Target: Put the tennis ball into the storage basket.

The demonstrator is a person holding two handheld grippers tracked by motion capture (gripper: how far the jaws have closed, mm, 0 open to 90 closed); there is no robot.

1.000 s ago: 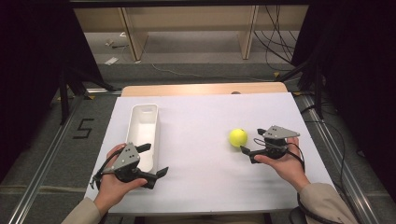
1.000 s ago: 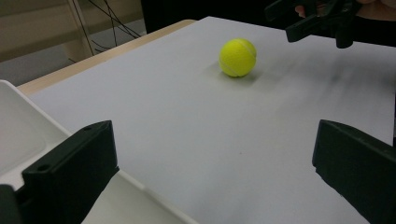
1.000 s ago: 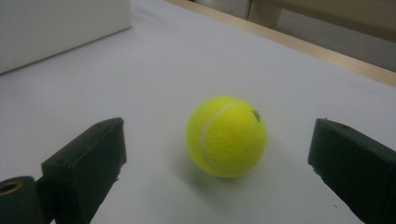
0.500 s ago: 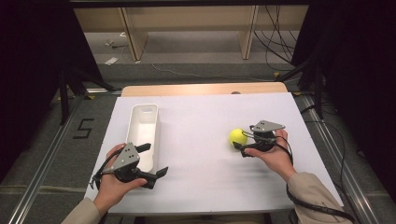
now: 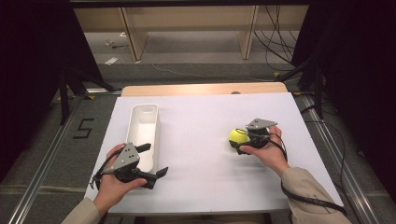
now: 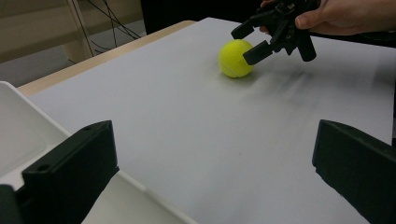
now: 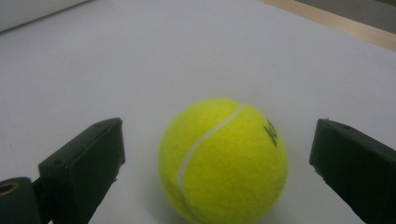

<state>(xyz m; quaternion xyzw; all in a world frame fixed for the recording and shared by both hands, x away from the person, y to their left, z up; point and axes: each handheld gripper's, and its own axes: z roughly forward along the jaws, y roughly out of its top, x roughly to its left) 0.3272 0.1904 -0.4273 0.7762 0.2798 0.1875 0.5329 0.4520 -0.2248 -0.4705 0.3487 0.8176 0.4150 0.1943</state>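
Tongs first, from the high view: the right gripper (image 5: 241, 142) sits at about three o'clock on the white table (image 5: 205, 121), its jaws spread on either side of the tennis ball (image 5: 238, 136), though the hand (image 5: 266, 151) and grey plate hide how close they come. The left gripper (image 5: 152, 160) rests at seven o'clock, jaws wide apart and empty, one tip over the near end of the white tray (image 5: 142, 133).

Left gripper view: its two black jaws stand far apart with bare tabletop between; the tray's rim (image 6: 28, 135) is cut off at eight o'clock. Up at one o'clock the ball (image 6: 236, 58) lies on the table, the right gripper (image 6: 248, 41) straddling it, slightly blurred.

Right gripper view: the ball (image 7: 223, 159) fills the centre between open jaws, a clear gap on each side; its underside is cut off.
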